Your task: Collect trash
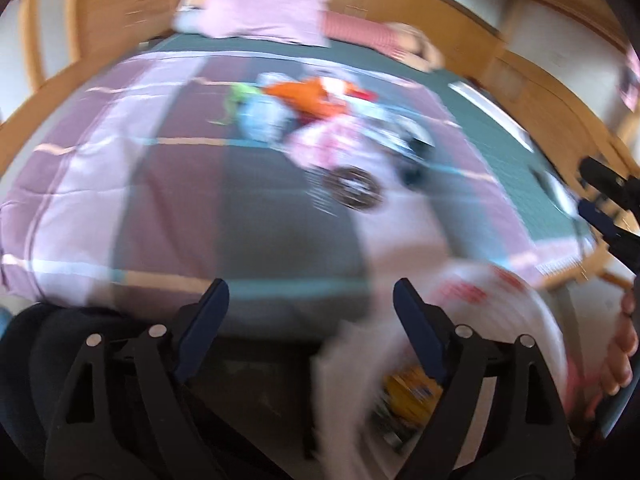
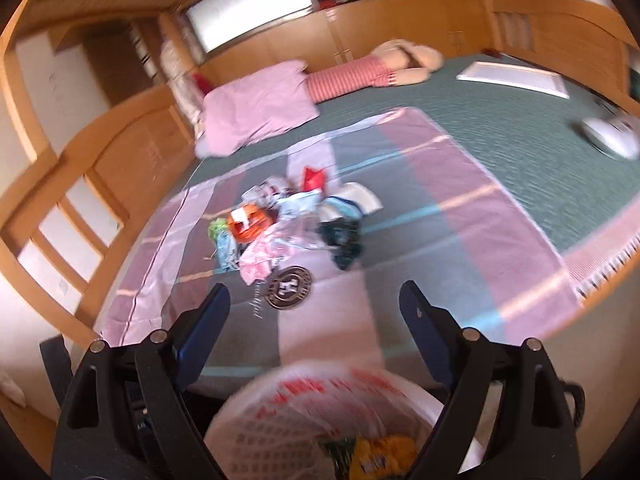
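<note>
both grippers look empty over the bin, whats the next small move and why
Probably reach the right gripper forward to the round dark disc, the nearest piece of the trash pile on the bed. Both grippers stand open and empty, the left gripper too, and the bag-lined bin already holds a yellow wrapper.

I see a bed (image 2: 500,132) with a green cover. A pink and grey striped blanket (image 2: 460,216) lies flat on it, with a heap of trash (image 2: 288,224) on the blanket. A pink pillow (image 2: 256,108), a white board (image 2: 516,76) and a stuffed doll (image 2: 372,68) lie on the green cover.
</note>
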The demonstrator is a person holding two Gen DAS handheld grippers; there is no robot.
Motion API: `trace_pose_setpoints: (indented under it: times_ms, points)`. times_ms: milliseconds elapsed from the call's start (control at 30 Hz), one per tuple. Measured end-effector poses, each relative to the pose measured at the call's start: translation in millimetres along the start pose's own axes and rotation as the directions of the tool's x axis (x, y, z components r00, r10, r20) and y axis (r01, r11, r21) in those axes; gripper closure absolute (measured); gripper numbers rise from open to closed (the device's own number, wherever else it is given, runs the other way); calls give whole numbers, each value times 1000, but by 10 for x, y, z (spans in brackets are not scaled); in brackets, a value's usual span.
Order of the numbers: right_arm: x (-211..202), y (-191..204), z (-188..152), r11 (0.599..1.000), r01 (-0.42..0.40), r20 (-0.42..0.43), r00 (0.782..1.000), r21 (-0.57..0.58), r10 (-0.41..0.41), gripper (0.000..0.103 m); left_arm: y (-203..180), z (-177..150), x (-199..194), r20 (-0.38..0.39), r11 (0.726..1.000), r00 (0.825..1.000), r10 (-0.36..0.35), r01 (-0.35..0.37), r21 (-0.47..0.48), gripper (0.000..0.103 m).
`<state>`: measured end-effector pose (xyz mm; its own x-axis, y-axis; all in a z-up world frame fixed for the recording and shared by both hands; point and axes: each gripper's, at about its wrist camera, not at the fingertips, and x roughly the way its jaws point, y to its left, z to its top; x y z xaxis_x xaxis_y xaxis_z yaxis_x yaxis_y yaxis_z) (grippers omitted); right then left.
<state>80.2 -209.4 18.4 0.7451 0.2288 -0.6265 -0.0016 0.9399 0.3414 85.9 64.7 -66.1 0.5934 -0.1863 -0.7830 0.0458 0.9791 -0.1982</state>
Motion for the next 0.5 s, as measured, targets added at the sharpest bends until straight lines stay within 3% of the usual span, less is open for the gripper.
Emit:
trace_pose_setpoints:
  times_ms: [100,200,367,500]
  points:
    - [456,208,117,995,-93,-73,993,24,95,18,316,194,222,24,996,998,55,-53,-64,16]
    - [1077,494,173,986,-155,-177,970,61,164,18,598,304,360,55,991,996,66,-59,-124,16]
    - [2021,742,100,995,-70,-305,948,75,89,22,900,289,391,106,970,994,3,23,-243,13]
    - [2609,746,90,997,23,-367,930,74,6,43,770,254,370,135,985,991,24,-1,-171,10]
